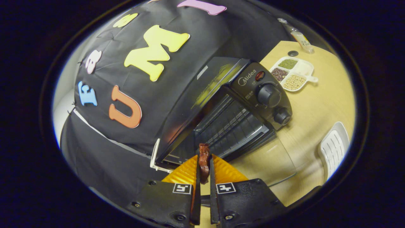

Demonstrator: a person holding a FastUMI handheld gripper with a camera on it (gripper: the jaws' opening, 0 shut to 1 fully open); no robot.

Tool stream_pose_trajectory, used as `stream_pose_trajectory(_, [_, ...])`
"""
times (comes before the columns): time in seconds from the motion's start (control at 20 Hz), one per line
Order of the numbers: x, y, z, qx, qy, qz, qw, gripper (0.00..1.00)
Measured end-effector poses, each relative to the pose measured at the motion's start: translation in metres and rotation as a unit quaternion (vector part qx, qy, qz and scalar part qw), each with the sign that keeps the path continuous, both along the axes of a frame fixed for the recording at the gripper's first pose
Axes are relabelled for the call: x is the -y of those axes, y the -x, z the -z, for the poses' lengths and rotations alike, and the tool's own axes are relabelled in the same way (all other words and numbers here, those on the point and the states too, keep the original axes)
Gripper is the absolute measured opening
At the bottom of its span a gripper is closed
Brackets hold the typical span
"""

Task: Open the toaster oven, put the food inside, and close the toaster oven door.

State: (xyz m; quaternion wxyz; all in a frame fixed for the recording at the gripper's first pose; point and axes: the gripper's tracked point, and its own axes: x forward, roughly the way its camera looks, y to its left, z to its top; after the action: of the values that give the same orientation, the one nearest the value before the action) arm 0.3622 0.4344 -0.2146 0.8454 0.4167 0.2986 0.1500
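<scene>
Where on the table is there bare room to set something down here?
Bare tabletop lies between the toaster oven, the divided grain dish and the white rack. Crowded at the open glass door, where the gripper holds the food.

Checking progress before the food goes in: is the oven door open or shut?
Open: the glass door lies folded down, baring the oven rack.

The toaster oven (pixel 221 104) had a glossy black casing, matt plastic knobs, a metal wire rack and a clear glass door (pixel 269 161). The table (pixel 322 104) showed a smooth, pale wood-grain finish. The food (pixel 204 161) looked dark and glazed. The divided dish (pixel 294 74) appeared smooth white plastic.
</scene>
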Motion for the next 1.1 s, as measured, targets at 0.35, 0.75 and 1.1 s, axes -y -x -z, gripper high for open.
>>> stream_pose_trajectory(0.35, [-0.006,-0.001,-0.005,-0.004,-0.019,0.0,1.0,0.15])
stream_pose_trajectory(0.75, [-0.024,-0.049,0.025,0.001,-0.046,0.029,0.999,0.15])
stream_pose_trajectory(1.1, [-0.029,-0.084,0.045,0.02,-0.05,0.081,0.995,0.15])
